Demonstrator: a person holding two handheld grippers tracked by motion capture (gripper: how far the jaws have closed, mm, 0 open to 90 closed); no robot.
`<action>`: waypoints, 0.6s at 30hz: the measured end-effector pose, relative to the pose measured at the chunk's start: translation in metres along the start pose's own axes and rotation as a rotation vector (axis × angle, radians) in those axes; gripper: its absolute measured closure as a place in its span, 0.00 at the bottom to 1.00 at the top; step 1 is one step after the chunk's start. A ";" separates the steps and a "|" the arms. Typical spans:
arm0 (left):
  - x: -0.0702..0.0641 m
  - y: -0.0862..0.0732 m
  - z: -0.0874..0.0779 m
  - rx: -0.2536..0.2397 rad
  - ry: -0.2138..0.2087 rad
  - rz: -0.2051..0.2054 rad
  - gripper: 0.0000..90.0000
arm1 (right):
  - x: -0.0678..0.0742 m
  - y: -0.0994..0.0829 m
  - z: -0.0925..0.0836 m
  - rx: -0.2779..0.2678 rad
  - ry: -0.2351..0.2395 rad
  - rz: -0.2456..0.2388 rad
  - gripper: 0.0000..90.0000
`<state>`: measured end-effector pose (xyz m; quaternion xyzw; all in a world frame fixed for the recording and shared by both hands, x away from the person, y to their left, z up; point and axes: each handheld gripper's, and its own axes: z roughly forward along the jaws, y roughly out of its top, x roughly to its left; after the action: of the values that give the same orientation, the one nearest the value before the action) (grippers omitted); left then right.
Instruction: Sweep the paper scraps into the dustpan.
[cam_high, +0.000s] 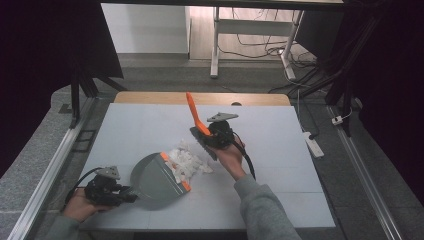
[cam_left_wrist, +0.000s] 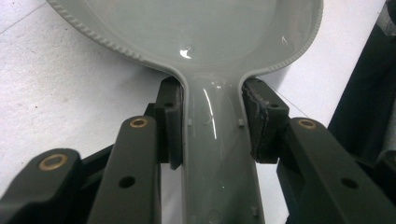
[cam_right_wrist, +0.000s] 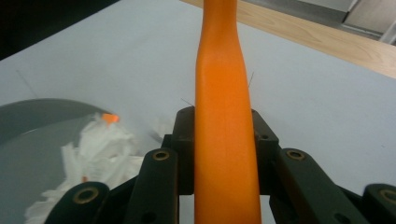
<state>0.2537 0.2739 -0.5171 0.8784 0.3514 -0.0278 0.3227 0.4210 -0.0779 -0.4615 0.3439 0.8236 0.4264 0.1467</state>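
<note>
A pale grey-white rectangular tabletop (cam_high: 280, 150) with a light wooden strip (cam_high: 150, 98) along its far edge carries the things. On it rests a grey plastic dustpan with an orange lip (cam_high: 157, 181), near the front left. A heap of crumpled white paper scraps (cam_high: 187, 161) lies against that lip, at the middle.

A pale surface (cam_high: 280, 150) with a wooden far edge stood on grey floor (cam_high: 350, 170); black curtains (cam_high: 45, 45) flanked it, a white desk frame (cam_high: 216, 45) stood beyond.
</note>
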 end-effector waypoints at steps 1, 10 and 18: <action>0.000 0.000 0.000 0.000 -0.001 0.000 0.69 | -0.003 0.000 0.001 0.008 -0.008 0.002 0.78; 0.000 -0.001 0.000 -0.001 0.000 0.003 0.69 | -0.012 -0.005 0.028 0.079 -0.043 0.000 0.78; 0.000 -0.001 0.000 -0.002 0.001 0.004 0.69 | -0.009 -0.004 0.043 0.095 -0.035 0.007 0.78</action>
<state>0.2529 0.2742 -0.5172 0.8790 0.3497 -0.0261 0.3232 0.4487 -0.0595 -0.4905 0.3606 0.8390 0.3814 0.1433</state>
